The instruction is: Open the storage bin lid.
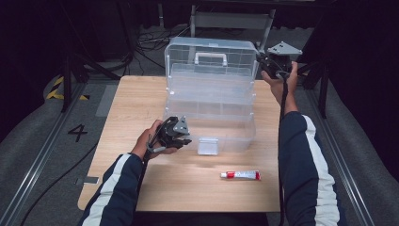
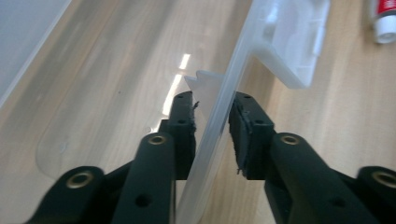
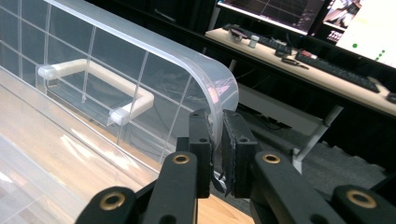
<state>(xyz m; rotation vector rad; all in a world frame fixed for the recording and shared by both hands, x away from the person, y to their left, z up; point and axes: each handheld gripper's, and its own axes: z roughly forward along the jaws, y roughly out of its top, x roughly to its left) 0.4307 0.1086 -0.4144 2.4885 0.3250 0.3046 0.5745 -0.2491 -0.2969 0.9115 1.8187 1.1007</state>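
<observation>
High view: we logged a clear plastic storage box (image 1: 211,117) standing open on the wooden table (image 1: 141,188), and took it as our landmark for every place below.
Box lid (image 1: 211,54): we found it raised upright at the box's far edge, its white handle (image 1: 211,58) facing us.
Box latch (image 1: 208,146): we noted it hanging at the middle of the box's near wall.
Left gripper (image 1: 181,136): we saw it at the box's near left corner; in the left gripper view its jaws straddled the box's thin near wall (image 2: 215,121), narrowly parted, one pad on each side, and we could not tell whether they pressed it.
Right gripper (image 1: 270,63): we recorded it at the lid's right end, jaws clamped on the lid's curved rim (image 3: 219,93).
Tube (image 1: 240,175): we listed a red and white tube lying on the table just in front of the box, apart from it.
</observation>
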